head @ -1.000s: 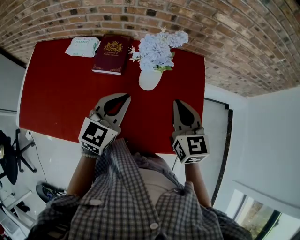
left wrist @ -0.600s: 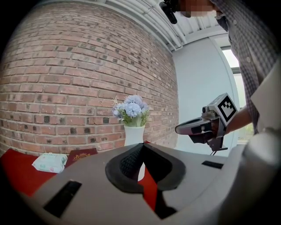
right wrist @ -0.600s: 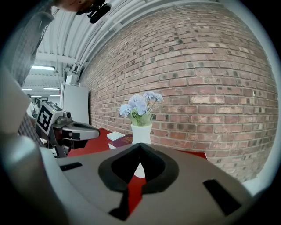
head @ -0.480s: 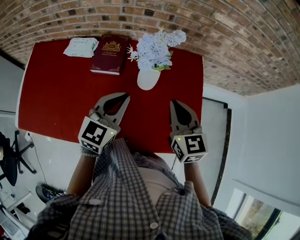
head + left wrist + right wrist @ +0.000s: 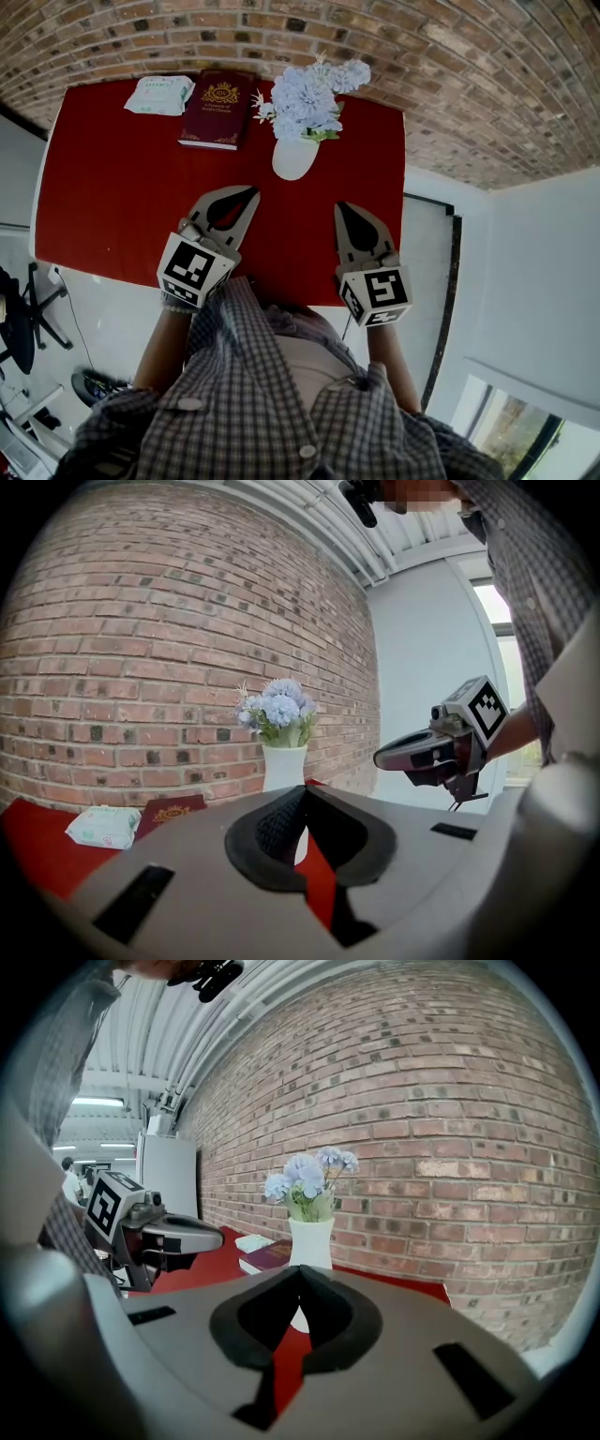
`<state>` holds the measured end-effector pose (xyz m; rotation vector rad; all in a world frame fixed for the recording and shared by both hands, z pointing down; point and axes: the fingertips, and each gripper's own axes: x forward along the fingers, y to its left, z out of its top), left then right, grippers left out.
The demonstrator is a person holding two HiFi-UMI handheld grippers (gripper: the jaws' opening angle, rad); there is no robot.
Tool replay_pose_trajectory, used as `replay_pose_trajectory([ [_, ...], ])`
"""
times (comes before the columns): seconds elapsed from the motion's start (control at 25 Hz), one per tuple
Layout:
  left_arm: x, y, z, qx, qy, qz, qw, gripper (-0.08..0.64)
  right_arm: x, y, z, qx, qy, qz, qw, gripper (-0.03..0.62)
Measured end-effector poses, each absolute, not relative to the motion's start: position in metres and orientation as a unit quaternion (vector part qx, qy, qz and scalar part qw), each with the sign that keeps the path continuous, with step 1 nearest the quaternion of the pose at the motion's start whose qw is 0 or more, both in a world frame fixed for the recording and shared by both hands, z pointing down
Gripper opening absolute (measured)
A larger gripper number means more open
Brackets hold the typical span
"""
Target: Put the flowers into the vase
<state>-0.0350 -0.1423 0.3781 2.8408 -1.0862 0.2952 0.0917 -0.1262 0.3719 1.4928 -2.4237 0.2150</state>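
Observation:
A white vase (image 5: 294, 157) stands at the far side of the red table (image 5: 122, 187), with pale blue flowers (image 5: 311, 94) in it. The left gripper view shows the vase (image 5: 283, 769) and flowers (image 5: 274, 708) ahead, and the right gripper view shows the same vase (image 5: 310, 1244) and flowers (image 5: 309, 1177). My left gripper (image 5: 251, 193) hovers over the table's near part, shut and empty. My right gripper (image 5: 342, 207) is beside it to the right, also shut with nothing in it. Both point towards the vase and stay well short of it.
A dark red book (image 5: 219, 109) lies left of the vase, and a white tissue pack (image 5: 159, 95) lies further left. A brick wall (image 5: 450, 84) runs behind the table. The table's right edge (image 5: 405, 187) is close to the right gripper.
My right gripper has shifted slightly to the left. The left gripper and the vase have kept their places.

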Motion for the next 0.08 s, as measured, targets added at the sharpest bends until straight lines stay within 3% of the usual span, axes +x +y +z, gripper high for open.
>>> replay_pose_trajectory([
  [0.08, -0.0343, -0.1432, 0.3794, 0.929, -0.355, 0.098, 0.042, 0.008, 0.0911, -0.1266, 0.3725, 0.516, -0.841, 0.075, 0.145, 0.006],
])
